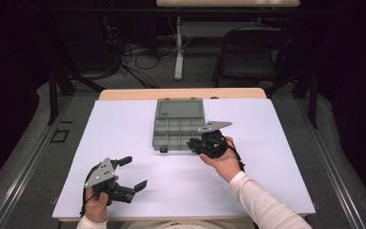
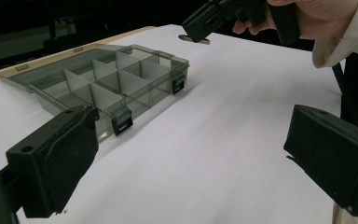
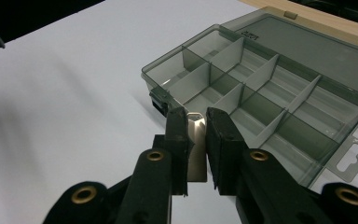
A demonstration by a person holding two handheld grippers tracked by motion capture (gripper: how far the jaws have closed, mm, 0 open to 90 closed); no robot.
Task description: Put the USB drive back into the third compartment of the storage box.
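Smoke-grey organiser box [image 1: 178, 125] open on white tabletop [image 1: 124, 138], right gripper [image 3: 196, 122] fingers clamped on flat metal piece [image 3: 196, 154] at its front edge, left gripper [image 1: 132, 172] fingers wide apart, empty.

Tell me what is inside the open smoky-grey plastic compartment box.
The smoky-grey plastic compartment box holds upright dividers, and the compartments in view look bare. The right gripper, shut on a flat silvery metal piece, hides part of the nearest compartment.

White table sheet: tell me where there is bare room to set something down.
The white sheet is bare left of the open compartment box, right of it, and along the near edge between both hands. It is crowded where the right hand-held gripper meets the box's front.
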